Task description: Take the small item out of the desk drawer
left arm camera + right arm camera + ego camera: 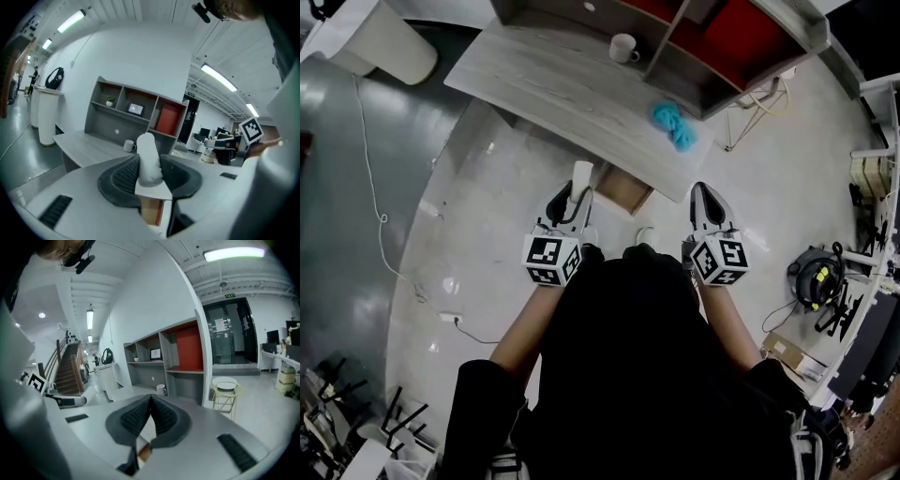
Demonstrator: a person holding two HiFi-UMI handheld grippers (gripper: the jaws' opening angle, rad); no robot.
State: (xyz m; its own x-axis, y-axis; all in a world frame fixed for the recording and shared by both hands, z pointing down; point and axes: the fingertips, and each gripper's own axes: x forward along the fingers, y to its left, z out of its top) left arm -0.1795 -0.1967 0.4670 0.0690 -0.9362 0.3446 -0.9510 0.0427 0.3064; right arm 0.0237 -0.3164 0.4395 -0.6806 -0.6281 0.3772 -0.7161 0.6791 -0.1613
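small white item held in left gripper, clear of the drawer

we see the left gripper clamped, jaws part-way apart, on a small white roll standing upright between its pads. in the head view it sits just beside the open drawer under the desk. right gripper is fully closed, nothing in it.

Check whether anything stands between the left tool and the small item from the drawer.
Nothing does: the white item is already gripped between the jaws of the left tool, outside the open drawer.
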